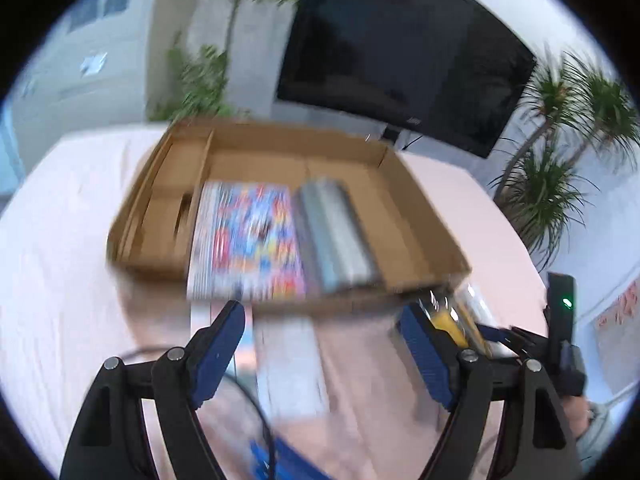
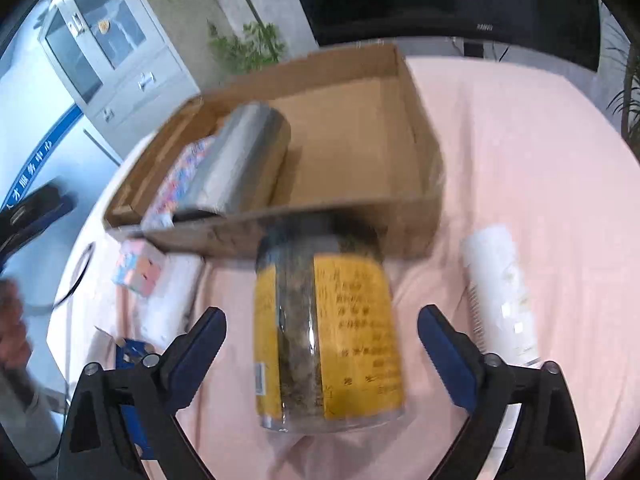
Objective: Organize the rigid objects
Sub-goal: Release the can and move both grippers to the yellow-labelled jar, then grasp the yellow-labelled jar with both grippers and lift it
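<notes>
An open cardboard box (image 2: 304, 224) sits on the pink-covered table; it also shows in the left wrist view (image 1: 424, 216). Inside it lie a colourful flat box (image 1: 248, 240) and a grey cylinder (image 1: 336, 232), which also shows in the right wrist view (image 2: 244, 160). A clear jar with a yellow label (image 2: 328, 328) lies on the cloth in front of the box, between the open fingers of my right gripper (image 2: 322, 344). My left gripper (image 1: 324, 340) is open and empty, just in front of the box's near wall. The jar's edge shows in the left wrist view (image 1: 448, 320).
A white tube (image 2: 504, 292) lies right of the jar. A pastel cube (image 2: 138, 268) and a white block (image 2: 172, 300) lie left of it, with a blue item (image 2: 130, 352) nearer. A black screen (image 1: 400, 52) and plants (image 1: 560, 160) stand behind the table.
</notes>
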`<state>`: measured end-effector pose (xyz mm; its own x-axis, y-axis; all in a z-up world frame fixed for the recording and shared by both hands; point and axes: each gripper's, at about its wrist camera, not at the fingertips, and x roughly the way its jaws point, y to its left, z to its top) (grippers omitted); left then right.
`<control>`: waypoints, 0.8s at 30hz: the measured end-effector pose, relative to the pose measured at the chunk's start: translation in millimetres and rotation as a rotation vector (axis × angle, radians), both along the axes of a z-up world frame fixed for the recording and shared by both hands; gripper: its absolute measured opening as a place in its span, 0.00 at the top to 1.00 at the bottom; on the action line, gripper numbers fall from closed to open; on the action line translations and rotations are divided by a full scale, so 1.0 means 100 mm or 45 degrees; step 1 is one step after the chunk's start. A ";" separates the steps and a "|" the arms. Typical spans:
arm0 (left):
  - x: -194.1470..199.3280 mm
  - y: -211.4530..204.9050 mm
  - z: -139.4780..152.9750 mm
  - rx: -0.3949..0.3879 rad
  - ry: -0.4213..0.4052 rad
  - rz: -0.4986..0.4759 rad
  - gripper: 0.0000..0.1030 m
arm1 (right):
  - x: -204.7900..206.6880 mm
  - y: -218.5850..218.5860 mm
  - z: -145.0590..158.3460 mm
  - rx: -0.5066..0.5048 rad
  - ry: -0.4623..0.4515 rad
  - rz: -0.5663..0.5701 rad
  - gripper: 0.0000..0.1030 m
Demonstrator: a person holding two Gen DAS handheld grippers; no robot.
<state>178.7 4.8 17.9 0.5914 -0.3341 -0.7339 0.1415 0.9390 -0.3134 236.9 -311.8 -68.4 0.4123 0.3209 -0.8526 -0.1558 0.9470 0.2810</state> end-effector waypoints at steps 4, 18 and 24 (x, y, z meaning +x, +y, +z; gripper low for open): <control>-0.33 -0.03 -0.41 -0.361 0.251 -0.054 0.22 | -0.22 0.09 -0.09 -0.050 -0.032 0.021 0.21; -0.39 -0.73 -0.92 -0.460 0.564 -0.323 0.22 | -1.22 0.18 -0.01 0.205 0.092 0.366 0.03; -0.31 -0.84 -1.02 -0.391 0.589 -0.296 0.24 | -0.90 0.32 -0.35 0.388 0.335 0.358 0.13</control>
<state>147.6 -78.8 -84.0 0.1198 -0.6539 -0.7470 0.1160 0.7565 -0.6436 146.7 -279.9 -103.8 0.0570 0.6399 -0.7664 -0.2804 0.7470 0.6028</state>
